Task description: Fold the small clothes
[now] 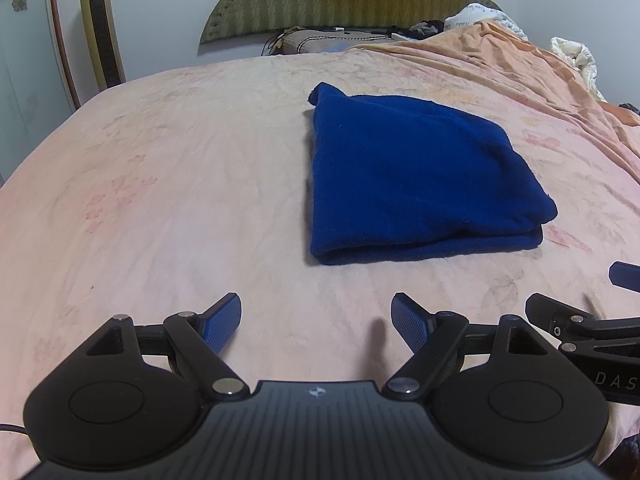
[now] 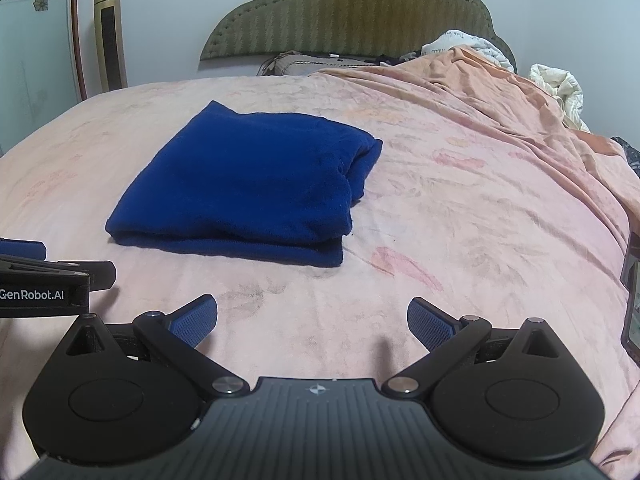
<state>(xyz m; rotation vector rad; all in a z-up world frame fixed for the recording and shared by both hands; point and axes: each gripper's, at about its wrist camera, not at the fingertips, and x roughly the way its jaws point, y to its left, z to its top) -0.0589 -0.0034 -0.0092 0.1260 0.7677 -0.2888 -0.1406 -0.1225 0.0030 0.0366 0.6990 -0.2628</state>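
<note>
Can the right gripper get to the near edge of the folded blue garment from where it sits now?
Probably yes. The right gripper is open and empty, and only bare pink bedsheet lies between it and the folded blue garment, which sits ahead to its left. The left gripper sits off to the side.

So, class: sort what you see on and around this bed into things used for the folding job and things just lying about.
Part of the job:
blue garment, folded
left gripper, open
right gripper, open

Just lying about:
orange blanket
white bedding
tower fan
headboard
</note>
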